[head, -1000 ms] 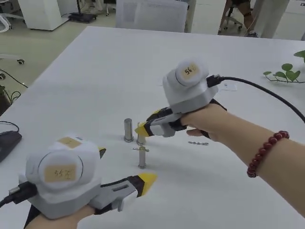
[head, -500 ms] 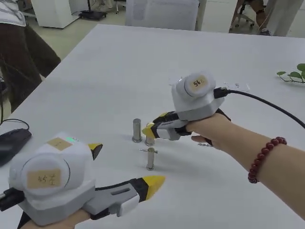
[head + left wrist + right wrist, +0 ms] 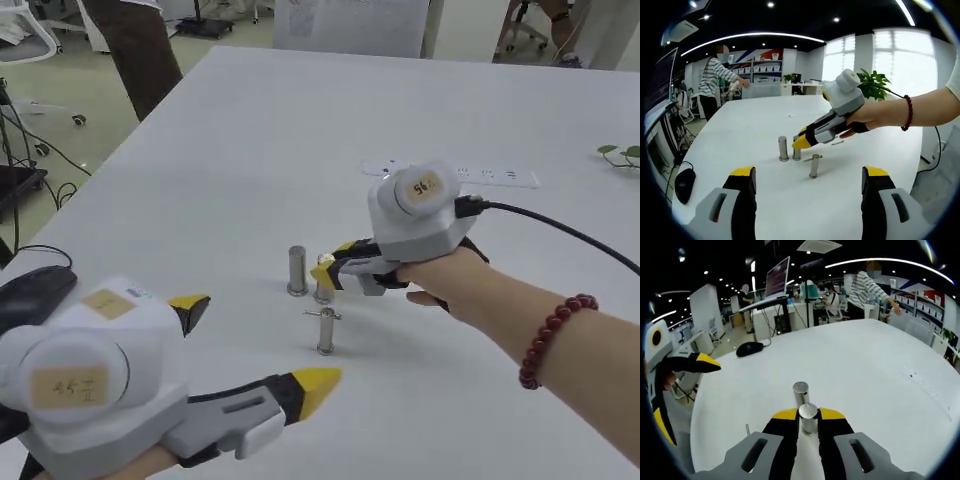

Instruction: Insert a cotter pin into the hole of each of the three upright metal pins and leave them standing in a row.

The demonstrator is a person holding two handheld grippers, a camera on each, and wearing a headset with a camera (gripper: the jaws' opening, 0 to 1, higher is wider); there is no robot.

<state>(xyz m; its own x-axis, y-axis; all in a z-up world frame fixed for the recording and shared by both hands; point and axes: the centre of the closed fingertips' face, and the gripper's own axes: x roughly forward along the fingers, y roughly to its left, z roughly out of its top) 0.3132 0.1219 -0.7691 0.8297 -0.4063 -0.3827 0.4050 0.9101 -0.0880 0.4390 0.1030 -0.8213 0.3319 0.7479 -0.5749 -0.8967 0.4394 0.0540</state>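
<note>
Three upright metal pins stand close together on the white table [image 3: 220,160]. The far pin [image 3: 297,270] is bare. The near pin [image 3: 326,331] has a cotter pin [image 3: 323,313] across its top. My right gripper [image 3: 326,271] comes in from the right and is shut on the middle pin [image 3: 808,418], whose top shows between the yellow-tipped jaws. My left gripper [image 3: 252,344] hangs low at the near left, open wide and holding nothing, with the pins [image 3: 813,165] ahead of it. A loose cotter pin [image 3: 837,142] lies on the table by the right hand.
A black mouse [image 3: 38,288] lies at the table's left edge and a white power strip [image 3: 455,173] at the far side. A black cable [image 3: 560,233] trails from the right gripper. Green leaves [image 3: 624,153] are at the far right. A person [image 3: 135,45] stands beyond the table.
The head camera has shifted. My right gripper stays at the middle pin, and the left gripper stays open at the near left. A person has walked past the table's far left corner.
</note>
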